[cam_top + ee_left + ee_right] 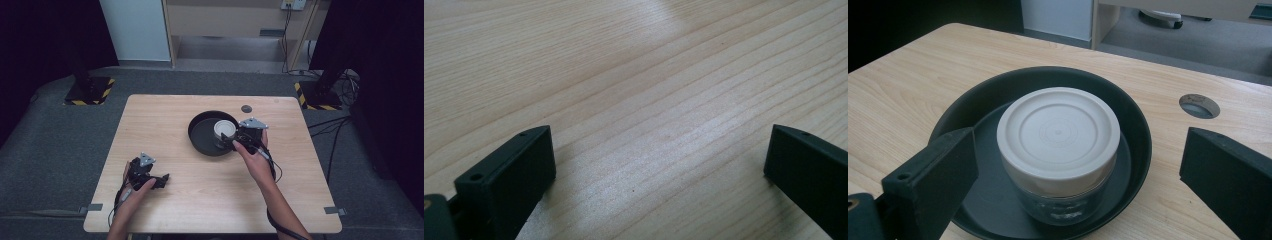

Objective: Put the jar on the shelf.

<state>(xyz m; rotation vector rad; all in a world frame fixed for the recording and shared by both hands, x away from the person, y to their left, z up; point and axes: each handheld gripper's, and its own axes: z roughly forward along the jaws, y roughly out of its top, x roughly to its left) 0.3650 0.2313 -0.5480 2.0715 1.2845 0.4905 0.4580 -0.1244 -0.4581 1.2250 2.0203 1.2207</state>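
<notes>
No words, labels, brands or numbers can be read anywhere. The jar (1059, 155) has a plain white lid (1058, 133) with only moulded rings, and faint marks on its glass are too blurred to read.

The jar (1058, 150) stands (upright) in the pan (1135, 125).

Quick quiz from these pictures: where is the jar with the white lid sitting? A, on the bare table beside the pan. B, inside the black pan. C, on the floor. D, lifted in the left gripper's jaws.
B: the jar stands upright inside the black pan, with the right gripper open around it.
</notes>
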